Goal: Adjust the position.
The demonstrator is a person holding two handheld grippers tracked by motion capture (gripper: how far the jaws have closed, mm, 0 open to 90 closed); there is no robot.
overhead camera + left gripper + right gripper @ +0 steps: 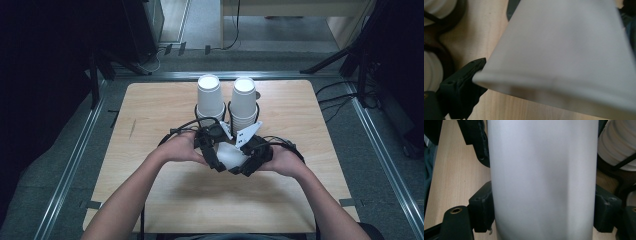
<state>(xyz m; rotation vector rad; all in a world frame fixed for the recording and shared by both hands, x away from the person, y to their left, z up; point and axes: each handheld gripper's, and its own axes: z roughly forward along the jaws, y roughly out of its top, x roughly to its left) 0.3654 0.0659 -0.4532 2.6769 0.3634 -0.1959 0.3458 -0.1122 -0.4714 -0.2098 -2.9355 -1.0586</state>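
A white paper cup (231, 156) lies on its side above the middle of the wooden table (150, 165), between both grippers. My right gripper (246, 167) is shut on the paper cup (544, 182); its two black pads (482, 207) sit flush against the cup's sides. My left gripper (216, 162) comes in from the left with its jaws spread wide around the cup's rim end (564, 50). One of its fingers (461, 82) stands just beside the rim; the other is hidden behind the cup. A hand holds each gripper.
Two stacks of upside-down white paper cups (209, 97) (243, 100) stand in black wire holders at the table's far middle, just beyond the grippers. Black cables loop around the hands. Floor rails run along both sides of the table.
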